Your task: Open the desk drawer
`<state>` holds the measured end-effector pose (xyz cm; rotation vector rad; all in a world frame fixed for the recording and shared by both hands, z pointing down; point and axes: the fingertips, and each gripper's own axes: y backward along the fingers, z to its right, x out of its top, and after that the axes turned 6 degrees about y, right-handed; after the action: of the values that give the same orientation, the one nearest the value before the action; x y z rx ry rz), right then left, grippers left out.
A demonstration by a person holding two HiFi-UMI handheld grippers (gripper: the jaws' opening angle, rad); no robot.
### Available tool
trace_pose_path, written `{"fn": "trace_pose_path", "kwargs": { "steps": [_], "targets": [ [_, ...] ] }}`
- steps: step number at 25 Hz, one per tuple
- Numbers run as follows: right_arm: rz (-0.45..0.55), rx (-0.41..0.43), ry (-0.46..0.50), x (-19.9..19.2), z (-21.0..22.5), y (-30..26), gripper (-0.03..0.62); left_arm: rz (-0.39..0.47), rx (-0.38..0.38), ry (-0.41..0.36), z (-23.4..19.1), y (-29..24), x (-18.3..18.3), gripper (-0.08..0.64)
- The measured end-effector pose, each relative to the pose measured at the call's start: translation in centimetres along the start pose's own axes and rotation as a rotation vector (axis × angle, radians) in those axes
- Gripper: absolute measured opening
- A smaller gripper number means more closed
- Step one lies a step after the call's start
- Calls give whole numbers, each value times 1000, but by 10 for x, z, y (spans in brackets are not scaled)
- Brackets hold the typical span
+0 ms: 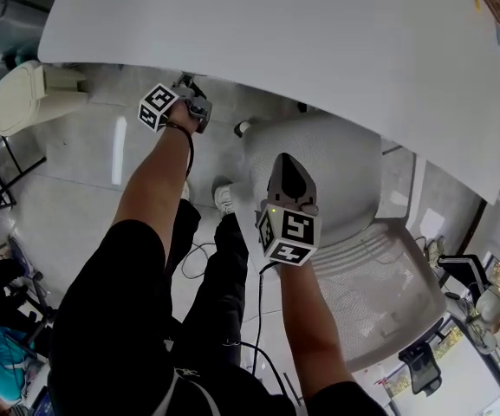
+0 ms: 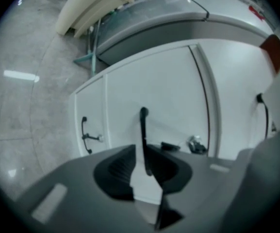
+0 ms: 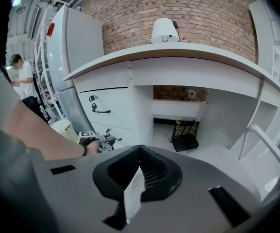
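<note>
- Now the left hand-held gripper (image 2: 140,154) has its 2 jaws on either side of the black handle (image 2: 143,125) on the drawer front (image 2: 159,91). The step in hand looks like taking hold of that handle before the pull.
- To do it well, I would seat the bar deep between the pads and squeeze until both pads bear on it. Then I would draw straight back along the drawer's run, not sideways, so the bar cannot slip out.
- Its jaws stand partly apart. A pale strip of drawer front shows between 1 pad and the bar, so the handle is framed but not clamped. The other pad may just touch it, though the blur makes that hard to tell.
- The right hand-held gripper (image 3: 140,152) has its jaws together at the tips with nothing between them. It hangs in the air above the white chair (image 1: 353,258), well apart from the drawers.
- The drawer looks closed, its front level with the neighbouring front. That neighbour carries a 2nd black handle (image 2: 84,135) with a small metal lock (image 2: 99,138) beside it.
- Both fronts sit under the edge of the white bench (image 1: 275,33), on the person's left side.
- As I judge it, nearly all of the task is yet to do.
</note>
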<state>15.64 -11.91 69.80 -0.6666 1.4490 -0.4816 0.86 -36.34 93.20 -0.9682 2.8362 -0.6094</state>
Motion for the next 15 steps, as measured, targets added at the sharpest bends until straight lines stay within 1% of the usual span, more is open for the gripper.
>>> {"fn": "trace_pose_path", "kwargs": {
  "steps": [2, 5, 7, 9, 12, 15],
  "targets": [
    [-9, -3, -10, -6, 0, 0, -2, 14, -3, 14, -2, -1, 2, 69],
    [-12, -6, -14, -13, -2, 1, -2, 23, -32, 22, 1, -1, 4, 48],
    [-10, -5, -20, -15, -1, 2, -2, 33, -52, 49, 3, -1, 4, 24],
    [-7, -4, -26, -16, 2, 2, -2, 39, -65, 76, 6, -1, 3, 15],
    [-7, 3, -32, -17, 7, 2, -2, 31, -79, 76, 8, -2, 0, 14],
    [-4, 15, -30, -17, 6, 0, -2, 29, -72, 78, 8, 1, 0, 12]
  ]
}}
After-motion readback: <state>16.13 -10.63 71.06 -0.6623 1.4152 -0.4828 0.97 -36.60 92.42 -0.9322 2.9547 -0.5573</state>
